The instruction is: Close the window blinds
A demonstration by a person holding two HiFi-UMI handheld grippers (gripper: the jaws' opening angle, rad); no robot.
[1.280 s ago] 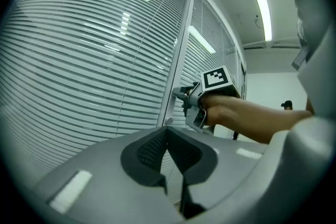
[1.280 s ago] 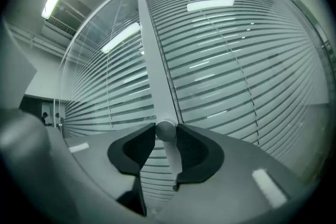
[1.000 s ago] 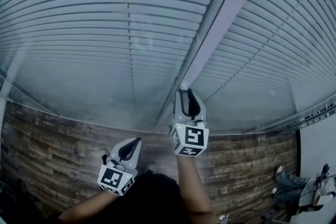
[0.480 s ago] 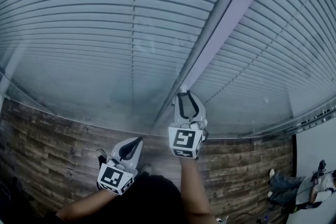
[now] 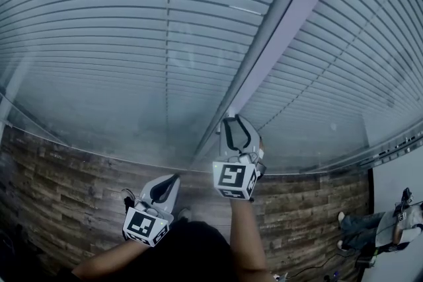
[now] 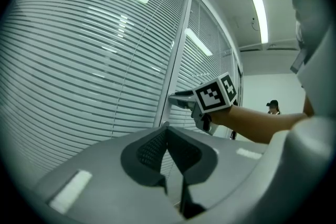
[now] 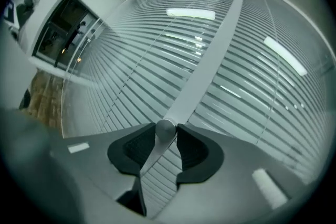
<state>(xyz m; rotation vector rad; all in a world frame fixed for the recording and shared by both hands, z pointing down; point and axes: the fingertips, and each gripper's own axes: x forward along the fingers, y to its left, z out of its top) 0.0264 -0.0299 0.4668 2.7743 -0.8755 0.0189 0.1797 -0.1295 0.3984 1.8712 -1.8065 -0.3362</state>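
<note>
The right gripper (image 5: 232, 119) has its jaws clamped on the small round knob (image 7: 165, 130) on the frame post (image 5: 291, 16), with the blinds (image 5: 119, 23) spread at 10 and 2 o'clock of that post. The left gripper (image 5: 174, 177), at 8 o'clock of the right one, has its jaws together on nothing. Recommended: keep the knob centred, roll about its axis without side pull, and watch the slat gaps close.

Cool, even indoor light. Ceiling tube lights (image 6: 259, 18) reflect as bright streaks across the blinds (image 5: 132, 43). Fisheye bends straight lines toward dark, vignetted edges; the near foreground is soft.
</note>
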